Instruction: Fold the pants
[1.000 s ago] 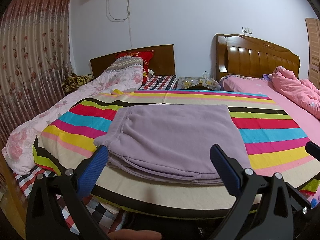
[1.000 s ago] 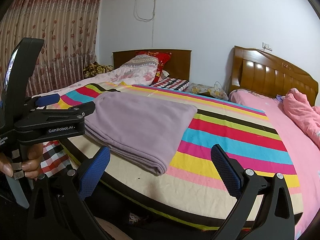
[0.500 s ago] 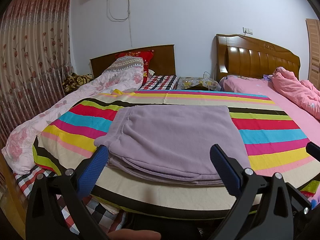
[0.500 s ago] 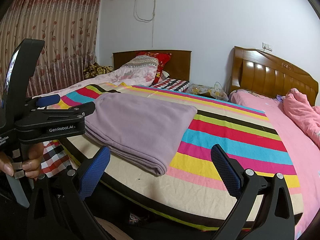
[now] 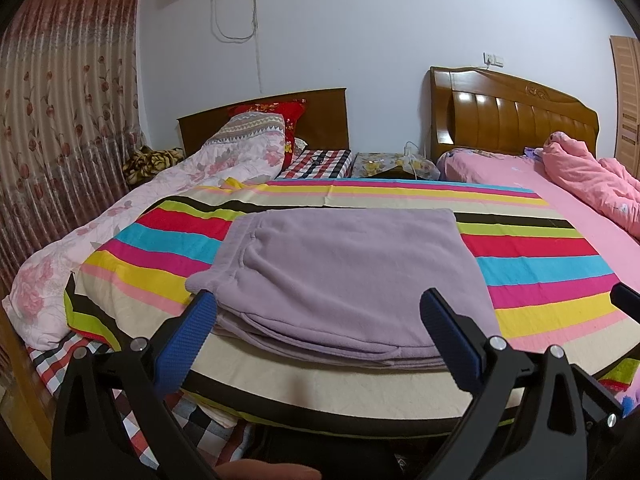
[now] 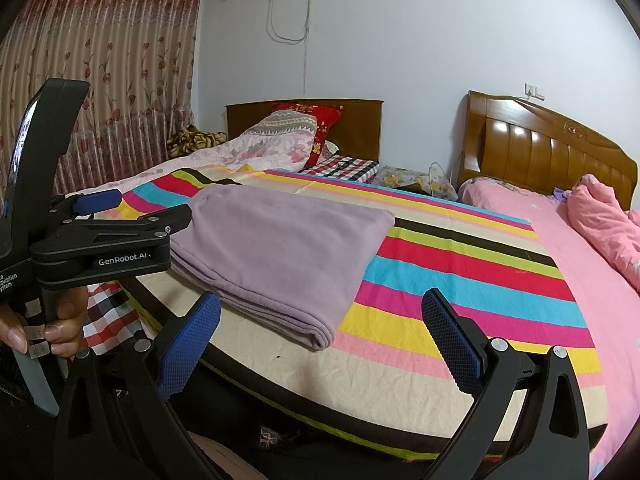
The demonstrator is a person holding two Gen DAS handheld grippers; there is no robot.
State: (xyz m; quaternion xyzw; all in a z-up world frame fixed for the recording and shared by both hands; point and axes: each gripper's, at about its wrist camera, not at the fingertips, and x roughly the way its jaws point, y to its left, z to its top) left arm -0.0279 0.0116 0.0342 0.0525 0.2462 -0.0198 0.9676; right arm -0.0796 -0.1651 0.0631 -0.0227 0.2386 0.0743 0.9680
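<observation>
Pants (image 5: 344,276), lilac fleece, lie folded into a flat, layered rectangle on the striped sheet (image 5: 540,276) near the close edge of the bed, with the stacked fold edges facing the cameras and what looks like the waistband end turned to the left. Nearest of all, the left gripper (image 5: 320,324) hangs just short of that near edge with its blue-padded fingers (image 5: 188,336) spread wide and nothing between them; the spread spans most of the bundle's width. The right gripper (image 6: 324,328) is likewise wide open and empty, held off the bed's near edge and to the right of the bundle, facing the near right corner of the pants (image 6: 280,256). In its view the left gripper (image 6: 108,216) shows side-on at the left, gripped by a hand (image 6: 44,324), beside the pants' left end, though contact cannot be judged from here.

Judging by the neat stack and the two empty tools, the folding looks essentially finished, and this reads as the let-go or check stage. If another fold were wanted, the next move would call for both grippers to pinch the near corners through all layers and carry them over to the far edge without letting the layers slip; otherwise only a light smoothing or pulling away remains.

Beyond the pants the stripes run on to a floral quilt (image 5: 120,216) at the left and a pink bed (image 6: 580,248) at the right.
</observation>
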